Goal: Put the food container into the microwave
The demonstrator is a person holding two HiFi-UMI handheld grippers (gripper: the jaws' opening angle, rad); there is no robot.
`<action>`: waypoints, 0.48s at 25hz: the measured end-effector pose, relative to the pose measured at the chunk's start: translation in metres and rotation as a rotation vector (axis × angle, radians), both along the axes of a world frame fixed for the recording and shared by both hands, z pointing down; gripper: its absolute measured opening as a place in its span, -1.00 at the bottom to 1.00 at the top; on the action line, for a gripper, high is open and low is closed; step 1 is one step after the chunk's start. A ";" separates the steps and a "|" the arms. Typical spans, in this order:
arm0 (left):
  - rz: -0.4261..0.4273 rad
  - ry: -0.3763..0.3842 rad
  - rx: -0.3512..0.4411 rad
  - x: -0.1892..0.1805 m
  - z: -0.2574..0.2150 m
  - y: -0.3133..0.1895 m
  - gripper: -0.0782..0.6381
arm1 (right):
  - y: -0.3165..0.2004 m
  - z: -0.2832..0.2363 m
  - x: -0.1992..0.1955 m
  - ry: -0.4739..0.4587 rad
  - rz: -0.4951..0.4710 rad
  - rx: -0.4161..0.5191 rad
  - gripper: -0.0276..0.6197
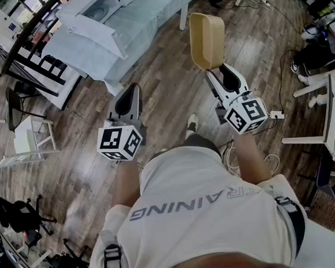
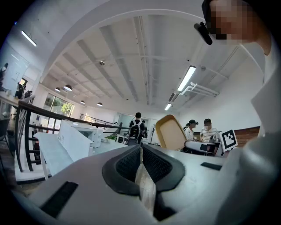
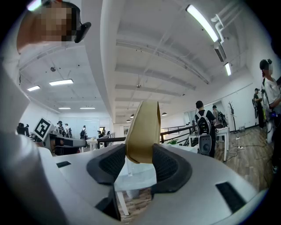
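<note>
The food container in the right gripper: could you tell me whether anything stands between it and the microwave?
Nothing visible does. The right gripper holds the food container above wood floor, and the microwave sits on the table to the left, its door apparently open. The left gripper, shut and empty, is off that line.

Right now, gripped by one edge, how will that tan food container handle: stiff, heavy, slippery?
Probably stiff: the food container stands out from the right gripper without sagging. Likely light, since an edge pinch carries it. It could pivot in that narrow grip.
</note>
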State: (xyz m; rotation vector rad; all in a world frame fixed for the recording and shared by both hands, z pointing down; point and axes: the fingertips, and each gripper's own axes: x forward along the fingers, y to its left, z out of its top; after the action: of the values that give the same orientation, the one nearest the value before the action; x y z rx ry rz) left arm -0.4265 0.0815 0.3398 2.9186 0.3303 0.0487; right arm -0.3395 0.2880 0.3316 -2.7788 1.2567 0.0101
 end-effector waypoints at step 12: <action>0.010 -0.022 -0.007 0.006 0.008 0.000 -0.66 | -0.004 0.004 0.006 -0.012 -0.003 0.013 -0.27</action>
State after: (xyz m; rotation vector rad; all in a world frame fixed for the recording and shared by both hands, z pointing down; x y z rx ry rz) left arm -0.4203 0.0814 0.3479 2.9076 0.3406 0.0804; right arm -0.3339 0.2842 0.3355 -2.7621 1.2532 0.0014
